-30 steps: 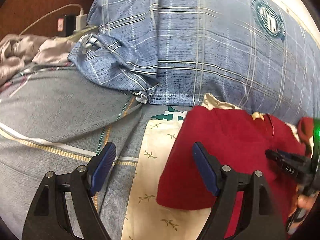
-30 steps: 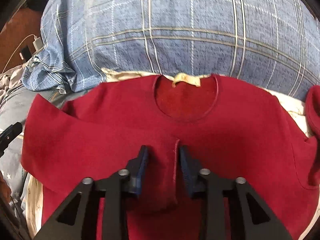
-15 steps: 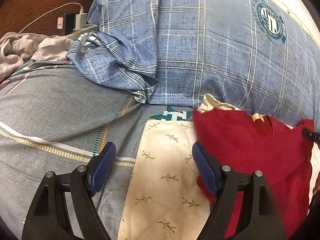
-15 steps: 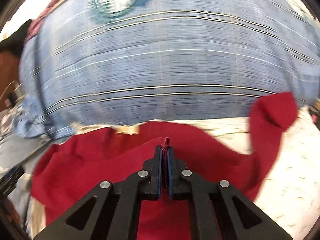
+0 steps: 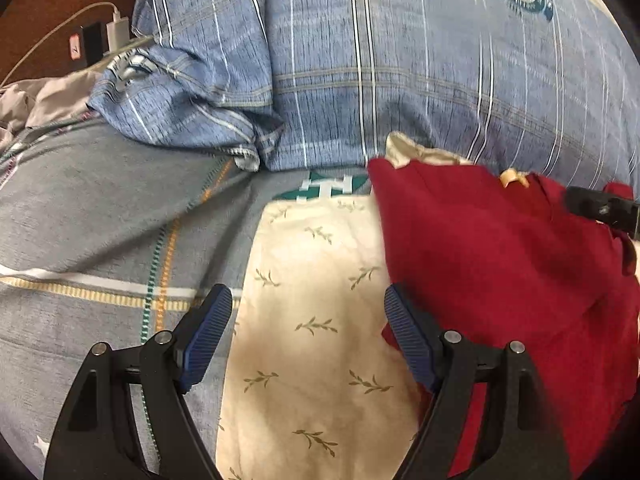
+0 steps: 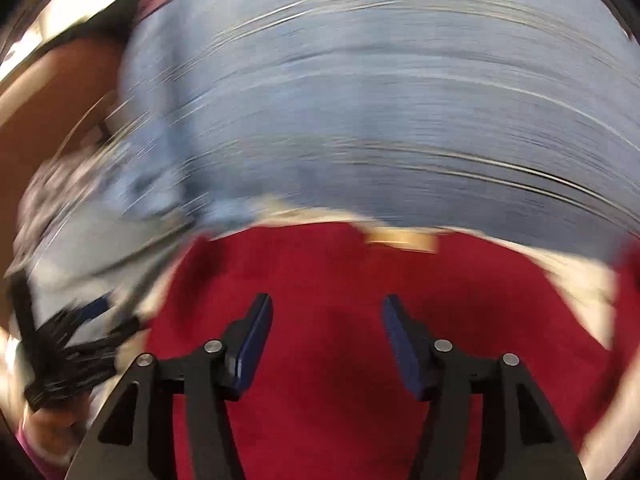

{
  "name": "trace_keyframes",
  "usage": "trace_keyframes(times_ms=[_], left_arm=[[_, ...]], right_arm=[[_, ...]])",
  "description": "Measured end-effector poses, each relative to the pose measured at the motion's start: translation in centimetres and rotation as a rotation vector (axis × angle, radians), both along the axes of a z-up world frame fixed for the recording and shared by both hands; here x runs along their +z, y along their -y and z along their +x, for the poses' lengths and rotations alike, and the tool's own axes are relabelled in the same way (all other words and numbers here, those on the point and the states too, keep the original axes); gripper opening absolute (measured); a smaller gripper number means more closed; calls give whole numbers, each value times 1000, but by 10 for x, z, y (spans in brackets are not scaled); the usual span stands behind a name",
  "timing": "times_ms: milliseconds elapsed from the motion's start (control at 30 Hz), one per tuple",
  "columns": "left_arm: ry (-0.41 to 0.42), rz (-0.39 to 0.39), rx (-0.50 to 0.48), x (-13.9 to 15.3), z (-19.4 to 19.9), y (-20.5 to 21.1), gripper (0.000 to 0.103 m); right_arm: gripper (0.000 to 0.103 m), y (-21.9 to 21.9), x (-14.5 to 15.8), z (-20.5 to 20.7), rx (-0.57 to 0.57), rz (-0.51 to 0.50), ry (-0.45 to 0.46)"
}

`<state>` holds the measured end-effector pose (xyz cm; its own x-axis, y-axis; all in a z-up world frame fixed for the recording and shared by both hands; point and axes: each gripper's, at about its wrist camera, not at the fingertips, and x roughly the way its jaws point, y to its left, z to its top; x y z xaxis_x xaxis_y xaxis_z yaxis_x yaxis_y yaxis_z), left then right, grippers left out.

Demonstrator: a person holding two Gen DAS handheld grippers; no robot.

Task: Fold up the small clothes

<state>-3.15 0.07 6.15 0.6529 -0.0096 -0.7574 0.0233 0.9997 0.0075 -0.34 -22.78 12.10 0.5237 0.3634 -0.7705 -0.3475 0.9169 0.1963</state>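
A red top [image 5: 500,260] lies on a cream leaf-print cloth [image 5: 320,280] on the bed, its tan neck label [image 5: 514,178] toward the pillow. My left gripper [image 5: 308,320] hangs open over the cream cloth, with its right pad at the red top's left edge and nothing held. The right wrist view is blurred by motion. In it my right gripper [image 6: 326,320] is opening above the red top [image 6: 340,272], and nothing sits between its pads. Its black tip [image 5: 600,210] shows at the right edge of the left wrist view.
A large blue plaid pillow [image 5: 400,60] fills the back. Grey patterned bedding [image 5: 100,208] spreads to the left. A charger with a white cable [image 5: 116,30] and crumpled grey clothes [image 5: 32,100] lie at the far left.
The right gripper shut on a fold of the red top, carried it up and rightward, then let go. The top's left part now lies further right, baring more cream cloth.
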Motion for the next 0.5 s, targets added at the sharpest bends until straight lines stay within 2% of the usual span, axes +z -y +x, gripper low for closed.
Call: trace_keyframes(times_ms=[33,100,167,267,300,333,367,433,500], left_arm=[[-8,2,2,-2,1,0,79],[-19,4,7,-4,4,-1,79],[-30,2,10,-6,8,-3,79],[-40,1,9,-7,12,-3,79],[-40,2,7,-7,13,-3,79],[-37,4,7,-6,14,-3,79],[-31,4,8,-4,14,-3,79],[-16,-2,17,0,12,-5,79],[-5,-13,33,4,11,-8,79]], right_arm=[[62,-24,-6,4,88,-11,-20],[62,-64,-23,16,184,-98,-24],[62,-81,-34,27,201,-145,-21],[58,-90,-56,46,242,-140,-91],[49,-93,-61,46,253,-160,-107],[28,-94,-64,45,264,-176,-102],[20,-95,-63,40,275,-183,-76],[10,-95,-57,32,277,-229,-17],[8,-91,-46,27,253,-230,27]])
